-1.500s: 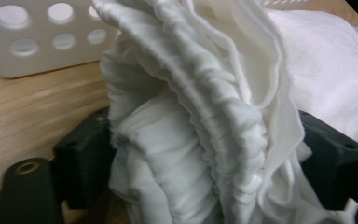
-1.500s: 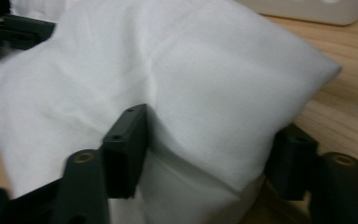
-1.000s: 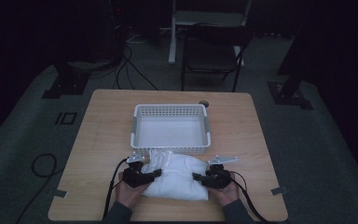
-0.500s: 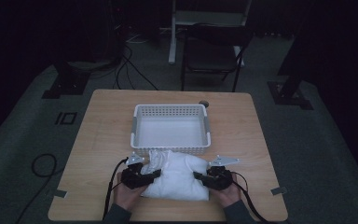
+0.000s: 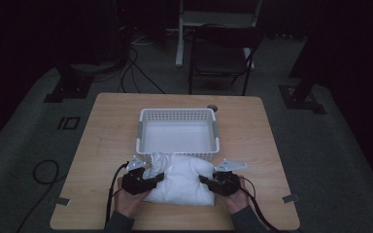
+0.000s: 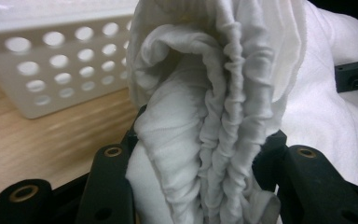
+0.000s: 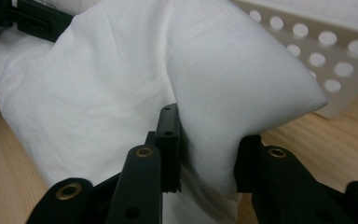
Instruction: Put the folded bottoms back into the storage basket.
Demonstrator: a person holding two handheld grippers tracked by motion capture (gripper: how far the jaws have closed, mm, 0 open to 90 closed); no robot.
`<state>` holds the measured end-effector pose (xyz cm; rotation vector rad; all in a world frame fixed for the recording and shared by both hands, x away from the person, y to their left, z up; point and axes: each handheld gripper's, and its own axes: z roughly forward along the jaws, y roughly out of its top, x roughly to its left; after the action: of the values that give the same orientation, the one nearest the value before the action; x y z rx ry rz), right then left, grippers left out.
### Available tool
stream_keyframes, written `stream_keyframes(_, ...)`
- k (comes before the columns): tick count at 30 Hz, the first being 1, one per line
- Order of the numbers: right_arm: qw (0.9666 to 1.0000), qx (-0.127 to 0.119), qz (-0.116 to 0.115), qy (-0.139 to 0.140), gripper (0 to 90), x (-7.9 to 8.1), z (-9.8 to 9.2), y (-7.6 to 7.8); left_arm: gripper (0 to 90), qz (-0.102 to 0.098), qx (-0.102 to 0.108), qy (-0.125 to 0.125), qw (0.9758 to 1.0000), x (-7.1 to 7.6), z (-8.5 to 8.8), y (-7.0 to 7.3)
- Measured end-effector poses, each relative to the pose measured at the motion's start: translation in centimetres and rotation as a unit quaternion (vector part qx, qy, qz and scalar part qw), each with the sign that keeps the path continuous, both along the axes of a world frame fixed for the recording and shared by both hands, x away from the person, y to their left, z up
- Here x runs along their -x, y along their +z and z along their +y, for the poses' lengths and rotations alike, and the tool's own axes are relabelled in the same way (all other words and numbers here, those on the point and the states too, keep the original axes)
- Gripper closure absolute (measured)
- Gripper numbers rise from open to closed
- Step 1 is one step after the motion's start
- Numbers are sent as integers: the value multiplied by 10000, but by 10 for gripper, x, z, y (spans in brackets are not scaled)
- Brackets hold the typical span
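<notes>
A light wooden tabletop (image 5: 102, 145) with rounded corners was seen from the high view, set on a dim grey floor (image 5: 24, 145) with a dark folding chair (image 5: 221, 58) beyond its far edge. A white rectangular plastic basket (image 5: 177, 115) with perforated walls was placed at the middle of the tabletop. Just in front of it, against its near wall, a white soft cloth bundle (image 5: 182, 179) was lying, plump and pillow-like, smooth on the right side and gathered into fine crinkled folds at the left end. The black left tongs (image 5: 156, 177) were closed partway onto that ruffled left end, a thick wad of pleated fabric being pinched between the jaws. The black right tongs (image 5: 205, 180) were likewise clamped on a smooth fold at the bundle's right corner. Each tool was held in a hand (image 5: 128, 201) at the near edge.
</notes>
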<state>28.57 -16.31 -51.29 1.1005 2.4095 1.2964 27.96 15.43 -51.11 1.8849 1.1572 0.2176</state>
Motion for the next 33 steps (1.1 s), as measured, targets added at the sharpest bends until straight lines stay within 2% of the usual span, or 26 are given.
stream_keyframes(4, 10000, 45, -16, 35, 716, -3, 6, 1, 540, 1, -7, 93, 10000, -1, 5, 2)
stream_keyframes(12, 9998, 48, -144, 115, 718, -2, 15, 9, 540, -159, -20, 193, 9997, 1, 14, 13)
stream_keyframes(18, 9996, 122, -132, 225, 721, -2, 23, 14, 540, -87, 7, 278, 9996, 5, 18, 20)
stream_keyframes(22, 9995, 102, -213, 229, 721, 3, 21, 23, 540, -179, 6, 276, 9995, 12, 16, 31)
stream_keyframes(27, 9992, -44, -318, 256, 721, 5, 16, 34, 540, -424, -37, 302, 9986, 20, 14, 45)
stream_keyframes(33, 9988, -132, -381, 269, 721, 3, 14, 43, 540, -493, 52, 325, 9982, 19, 13, 52)
